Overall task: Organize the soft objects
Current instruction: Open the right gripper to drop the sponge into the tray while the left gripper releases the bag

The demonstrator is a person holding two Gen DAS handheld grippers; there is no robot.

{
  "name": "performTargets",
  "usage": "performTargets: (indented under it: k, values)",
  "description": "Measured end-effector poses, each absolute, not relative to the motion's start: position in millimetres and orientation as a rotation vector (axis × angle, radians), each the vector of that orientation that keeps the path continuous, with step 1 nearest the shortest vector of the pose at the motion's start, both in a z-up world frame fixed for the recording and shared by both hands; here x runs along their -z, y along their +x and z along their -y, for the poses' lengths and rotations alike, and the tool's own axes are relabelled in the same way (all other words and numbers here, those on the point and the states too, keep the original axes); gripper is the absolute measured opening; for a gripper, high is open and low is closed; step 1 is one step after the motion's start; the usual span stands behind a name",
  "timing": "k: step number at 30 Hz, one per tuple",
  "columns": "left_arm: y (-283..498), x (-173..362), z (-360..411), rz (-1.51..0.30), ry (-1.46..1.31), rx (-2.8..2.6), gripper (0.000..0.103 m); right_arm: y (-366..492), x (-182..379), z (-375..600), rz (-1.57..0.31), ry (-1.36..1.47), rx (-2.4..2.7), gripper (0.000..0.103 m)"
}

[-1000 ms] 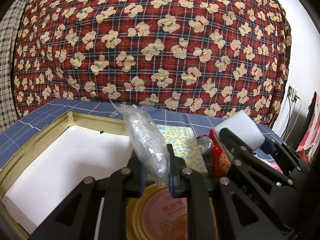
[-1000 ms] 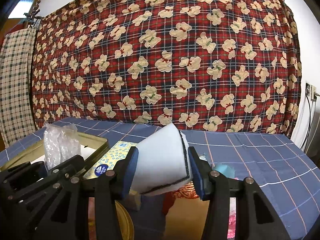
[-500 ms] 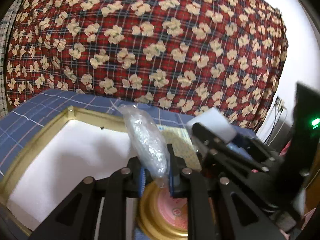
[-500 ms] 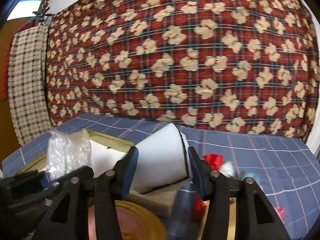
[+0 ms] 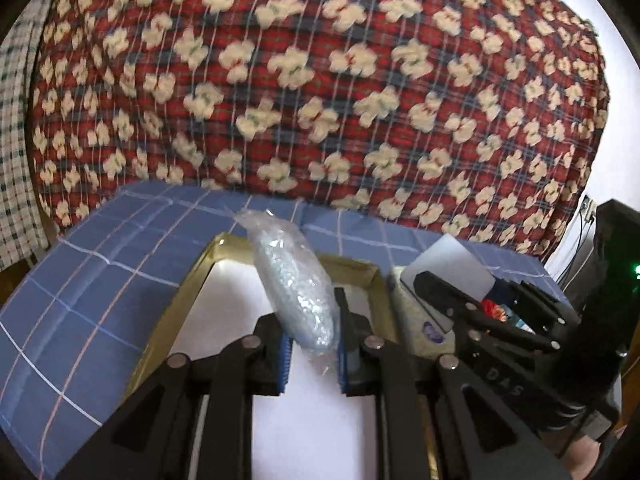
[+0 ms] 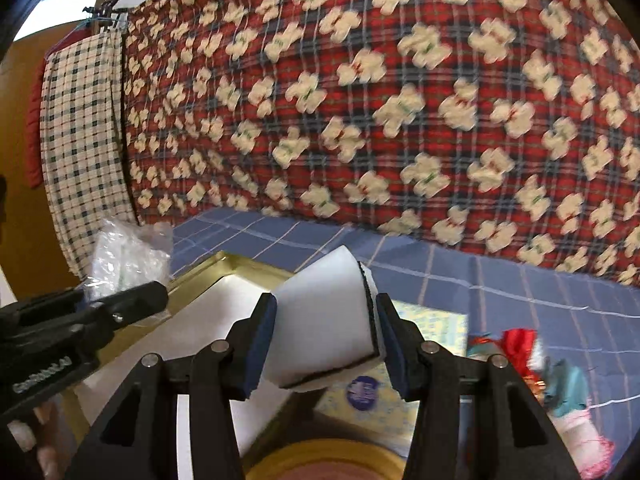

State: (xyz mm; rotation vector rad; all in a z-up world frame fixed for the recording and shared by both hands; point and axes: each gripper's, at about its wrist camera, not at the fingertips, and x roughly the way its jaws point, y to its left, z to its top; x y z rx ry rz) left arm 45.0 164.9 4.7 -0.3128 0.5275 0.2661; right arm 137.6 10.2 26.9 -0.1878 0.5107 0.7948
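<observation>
Pointing away, upright: bubble-wrap roll (image 5: 294, 284)

Red floral cloth (image 5: 320, 80) behind blue checked tablecloth (image 5: 100, 280).

The tray (image 5: 192, 280) lies on the counter (image 5: 100, 280), and a hanging cloth (image 5: 320, 80) stands behind the counter. The left claw (image 5: 312, 344) is above the tray and has the plastic bag (image 5: 294, 280) between its fingers. To its right, the right claw (image 6: 324, 344) holds the sponge (image 6: 324, 328) over the right edge of the tray. Just beside the tray, on its right, lies the tissue pack (image 6: 424, 344). Further right on the counter is a small pile of soft things (image 6: 560, 380). A round lid (image 6: 320, 462) is under the right claw, near the camera.
</observation>
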Motion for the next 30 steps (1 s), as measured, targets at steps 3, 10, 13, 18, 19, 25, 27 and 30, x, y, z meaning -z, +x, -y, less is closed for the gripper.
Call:
performTargets:
  k: [3,10,13,18,19,25,27,30]
  values:
    - [53,0,-175,-0.569,-0.304,-0.278,0.015,139,-22,-27,-0.565,-0.233,-0.829,0.053]
    - [67,10,-190,-0.661,-0.323,-0.258,0.015,139,-12,-53,-0.648,-0.288,-0.869,0.053]
    - [75,17,-197,-0.709,-0.349,-0.242,0.015,143,-8,-59,-0.691,-0.292,-0.886,0.054]
    - [79,22,-202,-0.739,-0.347,-0.255,0.015,142,-4,-68,-0.725,-0.327,-0.892,0.054]
    - [79,22,-202,-0.744,-0.341,-0.257,0.015,142,-3,-70,-0.726,-0.336,-0.892,0.054]
    - [80,18,-202,-0.75,-0.313,-0.278,0.017,146,0,-74,-0.749,-0.337,-0.899,0.054]
    - [81,16,-203,-0.749,-0.308,-0.285,0.019,146,1,-75,-0.749,-0.337,-0.9,0.054]
    - [79,14,-204,-0.74,-0.291,-0.313,0.031,146,0,-75,-0.754,-0.325,-0.906,0.064]
